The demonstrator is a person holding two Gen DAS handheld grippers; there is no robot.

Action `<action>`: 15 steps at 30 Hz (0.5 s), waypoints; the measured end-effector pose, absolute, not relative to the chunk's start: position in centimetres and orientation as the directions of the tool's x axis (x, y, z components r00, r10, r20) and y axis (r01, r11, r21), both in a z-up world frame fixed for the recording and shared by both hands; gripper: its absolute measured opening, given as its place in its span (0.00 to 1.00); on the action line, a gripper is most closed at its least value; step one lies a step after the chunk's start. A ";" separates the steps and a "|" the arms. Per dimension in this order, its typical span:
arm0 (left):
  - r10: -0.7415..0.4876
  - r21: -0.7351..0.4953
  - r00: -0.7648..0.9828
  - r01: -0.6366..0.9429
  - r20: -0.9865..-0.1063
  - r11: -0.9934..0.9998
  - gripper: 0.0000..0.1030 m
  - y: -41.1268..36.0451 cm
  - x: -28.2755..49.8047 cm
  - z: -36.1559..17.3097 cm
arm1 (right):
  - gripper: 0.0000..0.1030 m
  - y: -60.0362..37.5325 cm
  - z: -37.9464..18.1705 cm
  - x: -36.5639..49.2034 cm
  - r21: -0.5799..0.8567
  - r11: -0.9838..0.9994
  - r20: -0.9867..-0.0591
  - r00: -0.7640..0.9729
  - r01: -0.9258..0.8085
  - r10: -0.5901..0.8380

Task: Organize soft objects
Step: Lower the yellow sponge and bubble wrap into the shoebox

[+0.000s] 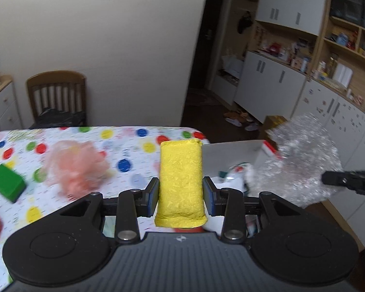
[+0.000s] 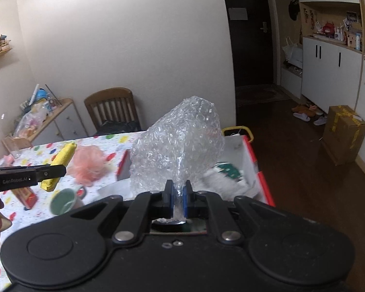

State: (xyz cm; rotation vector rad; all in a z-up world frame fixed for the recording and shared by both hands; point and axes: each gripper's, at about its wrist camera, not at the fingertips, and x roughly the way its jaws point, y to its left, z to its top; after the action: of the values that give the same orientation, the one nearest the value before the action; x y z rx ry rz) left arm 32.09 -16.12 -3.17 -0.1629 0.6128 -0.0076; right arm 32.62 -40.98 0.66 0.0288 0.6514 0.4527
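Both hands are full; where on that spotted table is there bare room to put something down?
Bare tablecloth lies between the pink mesh puff and the box at the table's end. Crowded: the near corner, where the green mug, a red packet and a green block sit.

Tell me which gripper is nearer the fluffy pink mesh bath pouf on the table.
Left. The left gripper, clamping a yellow sponge, sits just beside the pink pouf; the right gripper is farther, over the box.

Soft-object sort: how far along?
Done: some white and green fabric items already lie in the box. In hand: left gripper clamps the yellow sponge, right gripper pinches the bubble wrap, both near the box. Left: pink mesh pouf and green sponge remain on the table.
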 end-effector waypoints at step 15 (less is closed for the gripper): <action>-0.046 -0.060 0.760 0.009 -0.648 0.998 0.35 -22.5 39.6 -7.1 | 0.06 -41.1 -2.9 39.9 0.155 0.909 -0.698 0.608 -0.388 0.378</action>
State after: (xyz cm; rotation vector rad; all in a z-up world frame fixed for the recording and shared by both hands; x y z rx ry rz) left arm 39.59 -22.51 -7.06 -0.0539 0.7063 -0.0298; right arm 39.87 -41.07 -2.91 -0.0122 0.8028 0.4424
